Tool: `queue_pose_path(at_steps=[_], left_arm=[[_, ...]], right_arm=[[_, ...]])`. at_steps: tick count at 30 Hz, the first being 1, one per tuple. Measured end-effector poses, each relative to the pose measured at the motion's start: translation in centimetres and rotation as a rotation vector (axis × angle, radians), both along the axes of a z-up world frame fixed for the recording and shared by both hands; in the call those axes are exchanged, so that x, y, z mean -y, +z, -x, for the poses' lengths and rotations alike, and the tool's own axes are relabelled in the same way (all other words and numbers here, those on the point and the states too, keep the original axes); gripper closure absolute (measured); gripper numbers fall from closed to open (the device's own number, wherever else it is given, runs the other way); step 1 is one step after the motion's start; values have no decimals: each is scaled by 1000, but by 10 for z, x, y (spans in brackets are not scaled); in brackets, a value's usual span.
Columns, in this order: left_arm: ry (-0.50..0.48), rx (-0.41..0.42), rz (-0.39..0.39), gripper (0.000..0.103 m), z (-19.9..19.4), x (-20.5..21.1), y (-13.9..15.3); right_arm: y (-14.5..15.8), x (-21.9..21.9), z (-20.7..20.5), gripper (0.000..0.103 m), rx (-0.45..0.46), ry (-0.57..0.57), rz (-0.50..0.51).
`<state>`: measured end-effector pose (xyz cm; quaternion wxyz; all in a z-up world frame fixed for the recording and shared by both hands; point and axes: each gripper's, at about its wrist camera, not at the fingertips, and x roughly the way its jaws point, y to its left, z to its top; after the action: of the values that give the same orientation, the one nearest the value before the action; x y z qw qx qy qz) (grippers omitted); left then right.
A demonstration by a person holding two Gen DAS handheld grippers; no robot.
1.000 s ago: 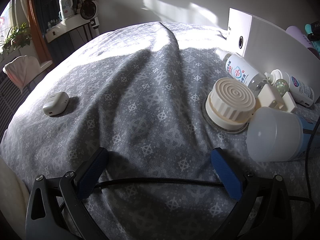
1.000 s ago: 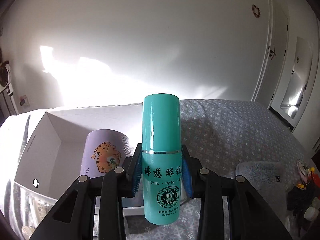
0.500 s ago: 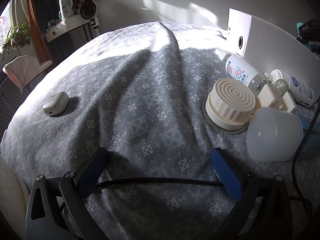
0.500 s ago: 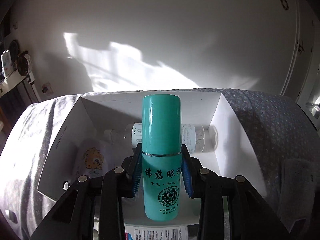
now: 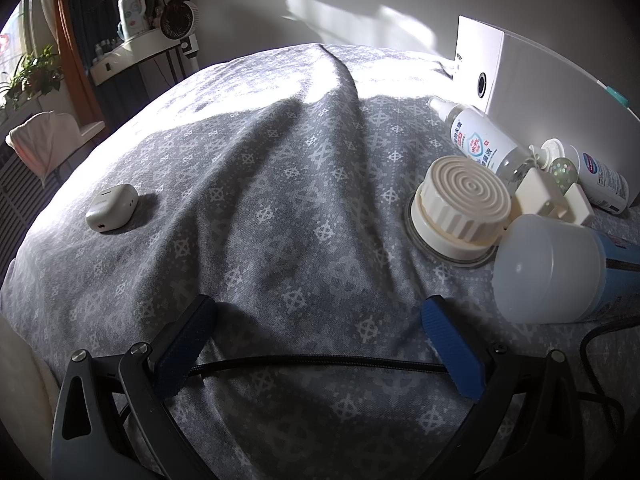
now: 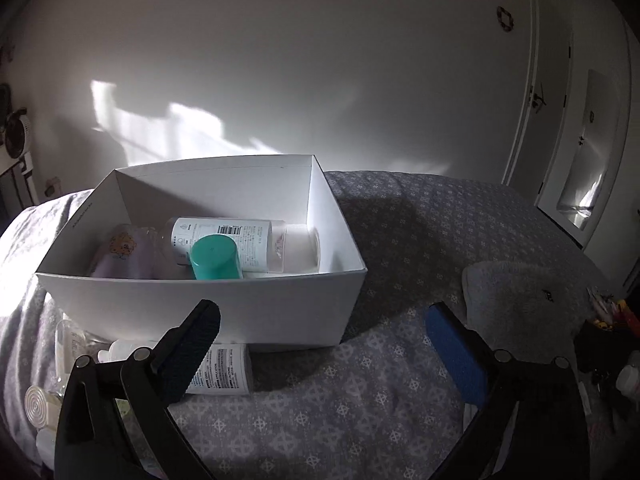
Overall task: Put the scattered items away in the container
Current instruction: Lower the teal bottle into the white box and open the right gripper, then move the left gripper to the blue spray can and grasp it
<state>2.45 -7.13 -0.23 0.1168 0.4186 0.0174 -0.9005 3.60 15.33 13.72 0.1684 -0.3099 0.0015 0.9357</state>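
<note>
In the left wrist view, the left gripper (image 5: 320, 344) stands wide open and empty over the grey patterned bedspread (image 5: 280, 184); the ridged white lid (image 5: 464, 204) lies just ahead to its right, the frosted-cap bottle (image 5: 560, 268) beside it on its side, with the sanitizer bottle (image 5: 480, 140) lying obliquely beyond and a white earbud case (image 5: 111, 208) well off to the left. In the right wrist view, the right gripper (image 6: 320, 344) has just opened fully and holds nothing; the teal bottle (image 6: 216, 258) rests inside the white box (image 6: 224, 308) straight ahead, atop a labelled bottle (image 6: 228, 236). A white tube (image 6: 222, 370) lies just below the box, nearest these jaws.
</note>
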Motion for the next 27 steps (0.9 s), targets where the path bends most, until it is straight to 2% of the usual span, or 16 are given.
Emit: queue_pose_path(at_steps=[5,9,11,15,17,18,20,23,27], left_arm=[[0,1,-4,0,0,0,0],[-1,3,-21,0,0,2,0],[-4,8,-35,0,0,3,1],[-57,68,-53,0,2,7,5],[-64,118,-88,0,5,12,13],[-64,113,-112,0,4,15,20],[-86,49,-137,0,-1,17,41],[-221,-45,-103,0,-3,0,75],[-544,-55,46,0,5,-56,96]], right_arm=[[-57,-12,-46,0,195,80,84],[-104,-8,-68,0,331,228,61],[-105,-11,-84,0,284,284,67],[-106,-18,-104,0,275,360,119],[-107,-13,-116,0,284,419,74],[-107,-12,-122,0,284,443,55],[-108,-14,-132,0,271,454,63],[-109,-17,-136,0,253,453,84],[-113,-16,-131,0,253,446,63]])
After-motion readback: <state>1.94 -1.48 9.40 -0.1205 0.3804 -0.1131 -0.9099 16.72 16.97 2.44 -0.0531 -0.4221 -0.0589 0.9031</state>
